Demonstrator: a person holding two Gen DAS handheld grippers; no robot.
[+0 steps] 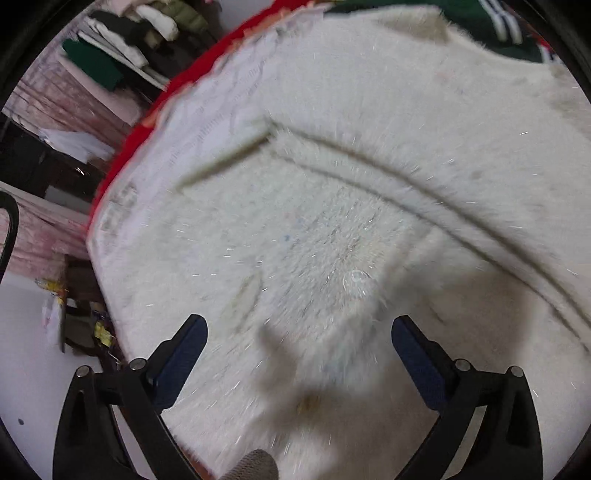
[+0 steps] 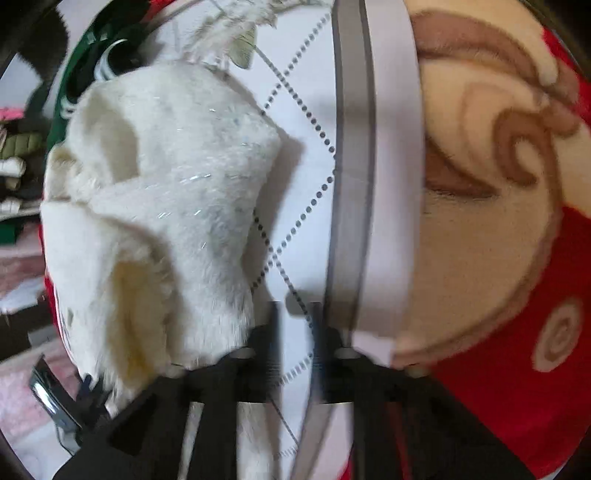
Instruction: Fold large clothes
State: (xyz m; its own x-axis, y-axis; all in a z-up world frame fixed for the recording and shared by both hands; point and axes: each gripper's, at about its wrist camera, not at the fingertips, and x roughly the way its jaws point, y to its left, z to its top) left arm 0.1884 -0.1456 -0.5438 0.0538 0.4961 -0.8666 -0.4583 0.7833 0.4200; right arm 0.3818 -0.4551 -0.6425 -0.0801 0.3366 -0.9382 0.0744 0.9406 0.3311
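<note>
The left gripper (image 1: 299, 332) is released: its 2 jaws stand wide apart above the white fuzzy garment (image 1: 332, 206), with nothing between them. The garment lies spread over a pale patterned sheet (image 1: 207, 125), which covers a red blanket (image 1: 147, 122). In the right wrist view, the right gripper (image 2: 293, 336) has its jaws partly apart over the sheet, with a bunched section of the garment beside its left finger; whether it grips fabric cannot be told. A green garment (image 1: 484, 26) lies beyond.
</note>
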